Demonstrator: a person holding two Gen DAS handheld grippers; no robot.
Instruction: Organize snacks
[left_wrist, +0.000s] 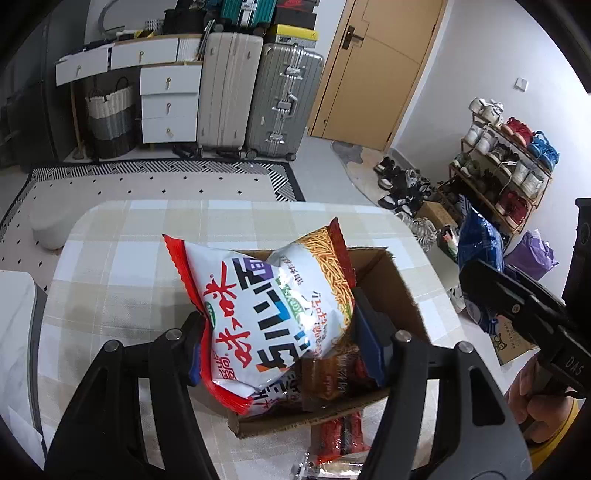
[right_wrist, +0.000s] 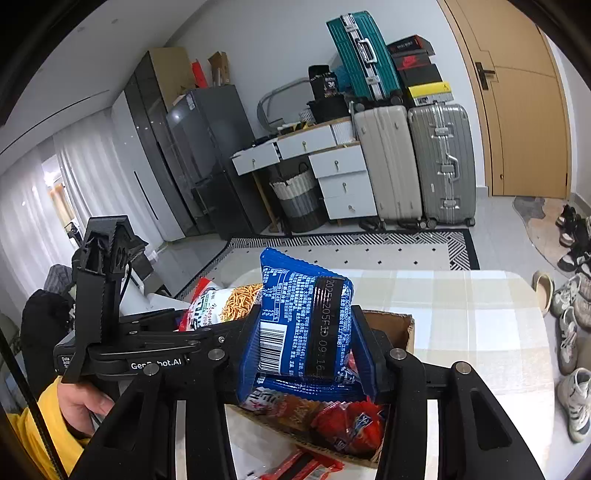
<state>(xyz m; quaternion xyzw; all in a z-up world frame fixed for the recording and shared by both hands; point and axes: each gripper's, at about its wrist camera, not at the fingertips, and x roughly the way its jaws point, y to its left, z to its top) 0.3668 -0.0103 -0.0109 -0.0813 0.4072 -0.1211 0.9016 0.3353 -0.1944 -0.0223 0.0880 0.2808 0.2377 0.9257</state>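
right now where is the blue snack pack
The blue pack is clamped in the right claw, above the cardboard box on the checked table, right of the white noodle bag.

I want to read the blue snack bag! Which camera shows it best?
The right wrist view. There the blue snack bag fills the middle, pinched in the right claw, with its barcode and printing readable. The left wrist view shows only a shiny blue sliver of it at the right edge.

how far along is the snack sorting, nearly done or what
Partway. Several packets already lie in the cardboard box. The left tool holds a white and red bag over it; the right tool holds a blue bag. Red packets remain on the table beside the box.
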